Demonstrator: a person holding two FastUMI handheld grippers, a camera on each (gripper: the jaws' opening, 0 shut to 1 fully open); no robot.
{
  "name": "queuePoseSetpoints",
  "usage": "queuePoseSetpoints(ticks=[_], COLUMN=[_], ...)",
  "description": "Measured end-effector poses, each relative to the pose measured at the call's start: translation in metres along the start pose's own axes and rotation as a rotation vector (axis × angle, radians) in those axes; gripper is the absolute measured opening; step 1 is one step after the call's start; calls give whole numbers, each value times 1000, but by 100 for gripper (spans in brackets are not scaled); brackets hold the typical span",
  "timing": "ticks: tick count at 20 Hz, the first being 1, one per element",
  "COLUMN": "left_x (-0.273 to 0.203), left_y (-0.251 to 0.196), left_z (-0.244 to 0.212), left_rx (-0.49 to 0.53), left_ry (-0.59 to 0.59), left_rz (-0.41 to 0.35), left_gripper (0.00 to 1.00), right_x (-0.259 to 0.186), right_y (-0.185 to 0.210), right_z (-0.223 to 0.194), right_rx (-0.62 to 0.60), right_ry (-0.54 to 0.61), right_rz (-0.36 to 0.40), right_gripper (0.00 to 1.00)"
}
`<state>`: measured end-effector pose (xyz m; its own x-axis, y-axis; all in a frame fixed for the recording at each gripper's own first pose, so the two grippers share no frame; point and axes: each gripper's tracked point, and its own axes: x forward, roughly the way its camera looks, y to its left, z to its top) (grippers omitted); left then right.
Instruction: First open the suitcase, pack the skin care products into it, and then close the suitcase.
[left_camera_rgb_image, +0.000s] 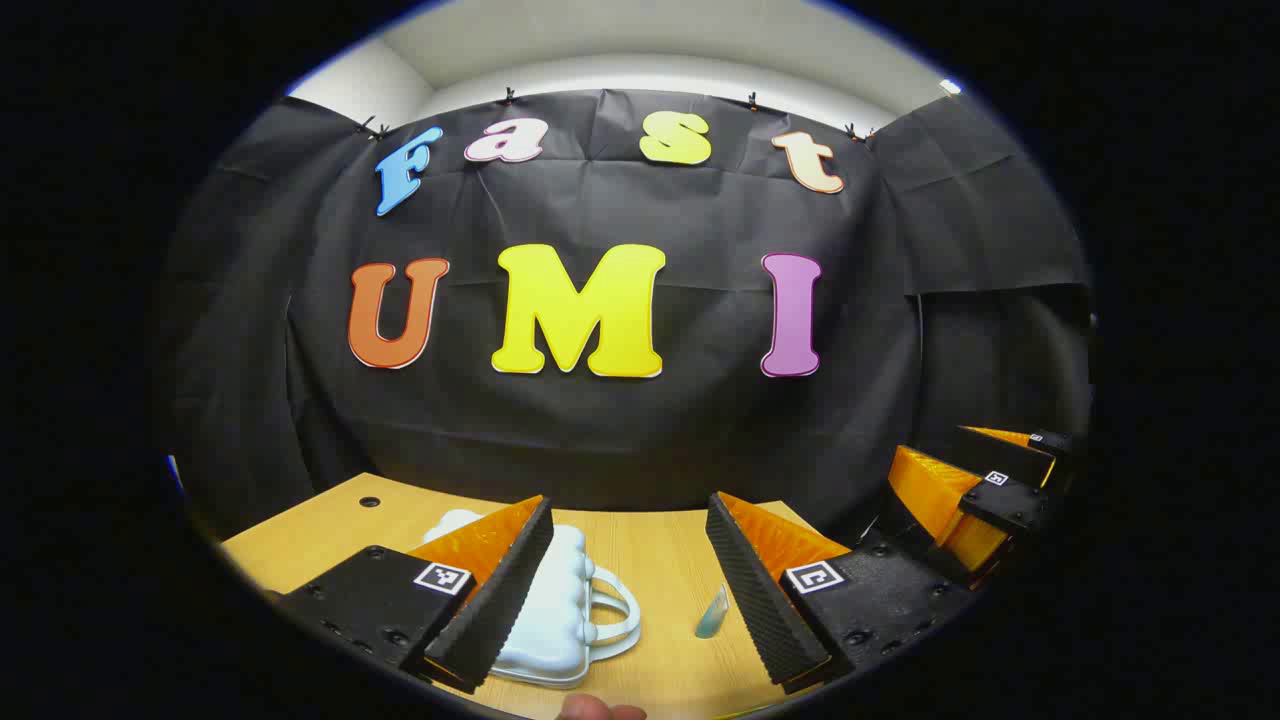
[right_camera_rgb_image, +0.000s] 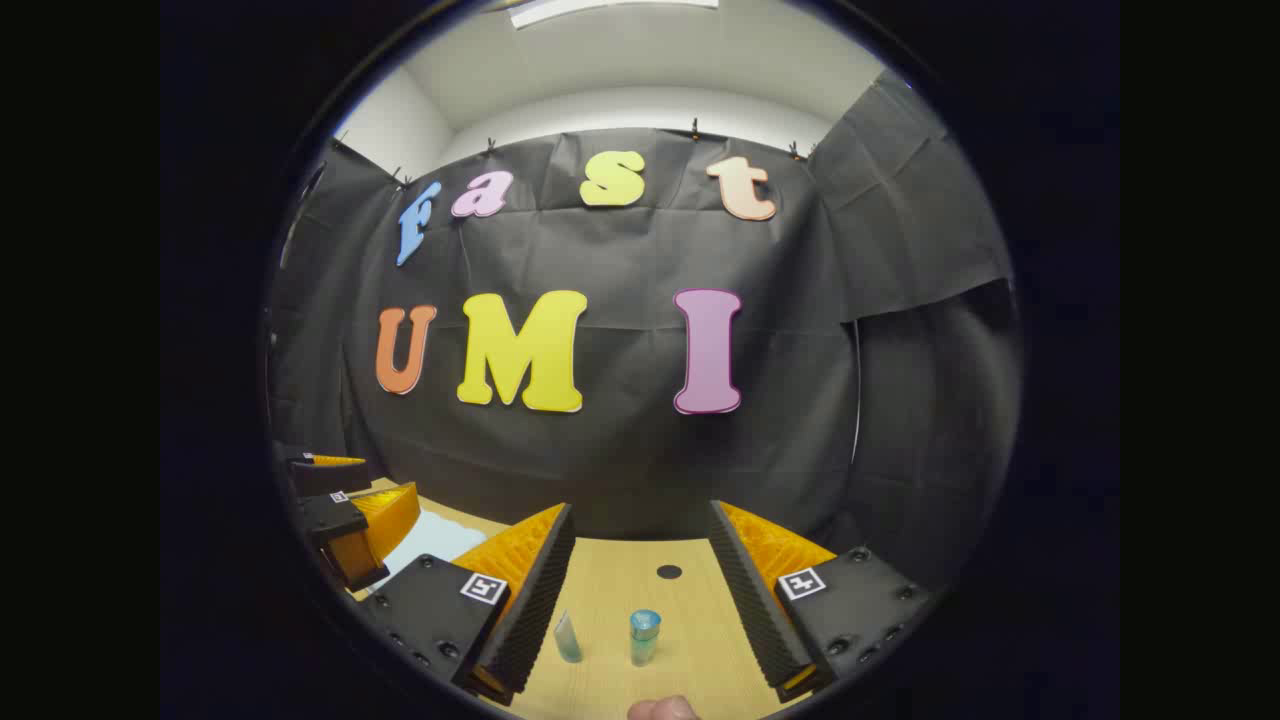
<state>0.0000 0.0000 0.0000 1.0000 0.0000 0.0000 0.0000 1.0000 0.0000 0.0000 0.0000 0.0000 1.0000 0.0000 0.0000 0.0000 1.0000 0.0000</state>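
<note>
- Your left claw (left_camera_rgb_image: 625, 590) hangs spread wide and empty above the light wooden worktop (left_camera_rgb_image: 660, 555). The small white hard-shell suitcase with a looped handle (left_camera_rgb_image: 555, 610) lies flat and closed, partly behind its left finger. If you lift at the handle alone, the whole case may slide instead of opening.
- The pale translucent teal tube (left_camera_rgb_image: 712, 612) lies on the worktop just beside the left claw's right finger; a careless descent could knock it away.
- Your right claw (right_camera_rgb_image: 640, 600) is also spread and holding nothing. Between its fingers lie the tube and a small clear bottle with a blue cap (right_camera_rgb_image: 644, 636), standing near each other. Closing on one may topple the other.
</note>
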Motion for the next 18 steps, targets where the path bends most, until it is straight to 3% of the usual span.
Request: queuePoseSetpoints(ticks=[13,18], left_x=[3,7], left_y=[1,-8], left_z=[-6,-28], left_rx=[14,96], left_ry=[16,63], left_rz=[33,-9], left_gripper=[98,98], right_x=[2,0], right_y=[-4,-12], right_z=[-1,-10], right_rx=[-1,-21], right_ry=[1,15], right_rz=[14,6], right_gripper=[80,80])
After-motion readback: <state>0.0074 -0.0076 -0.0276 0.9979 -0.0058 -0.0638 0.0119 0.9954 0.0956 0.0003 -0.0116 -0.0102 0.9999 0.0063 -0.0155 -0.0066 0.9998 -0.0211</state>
